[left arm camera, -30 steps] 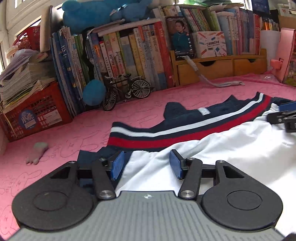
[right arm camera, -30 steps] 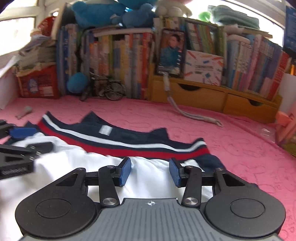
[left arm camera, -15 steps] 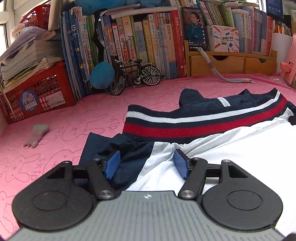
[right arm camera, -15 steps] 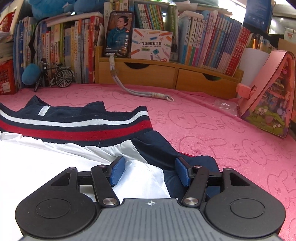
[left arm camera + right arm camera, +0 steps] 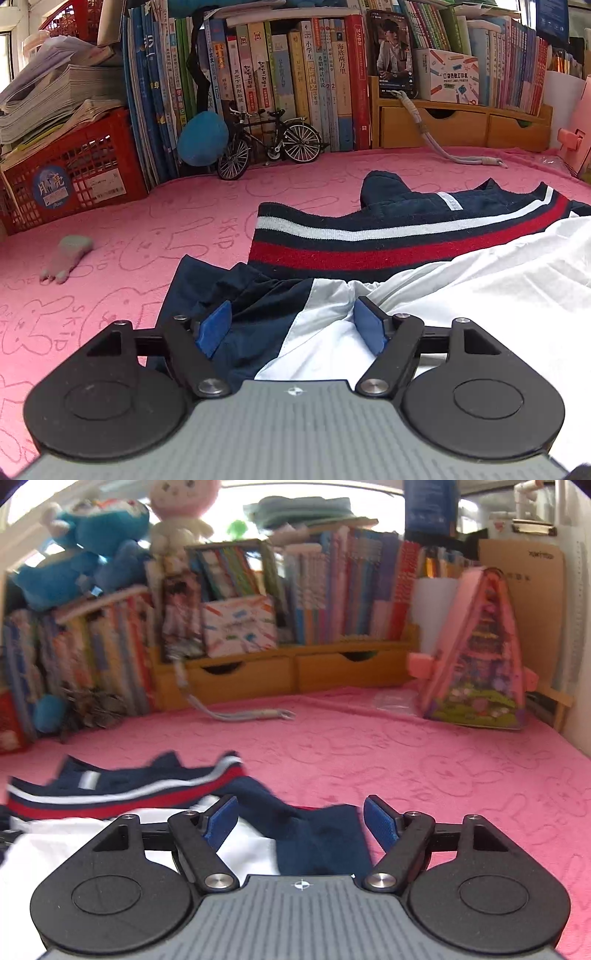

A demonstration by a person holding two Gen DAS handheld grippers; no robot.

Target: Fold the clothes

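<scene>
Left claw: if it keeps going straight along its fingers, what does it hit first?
Most likely the jacket just ahead: the left claw points down at its navy and white cloth, with the jaws opening and not pinching it. Depth is hard to judge through the fisheye.

The left gripper (image 5: 291, 325) tilts downward, its blue pads (image 5: 213, 328) spread apart and its jaws opening, with cloth lying between them but not pressed. The right gripper (image 5: 301, 821) also angles down, jaws opening wide, its pads (image 5: 380, 825) clear of the fabric beneath them.
</scene>
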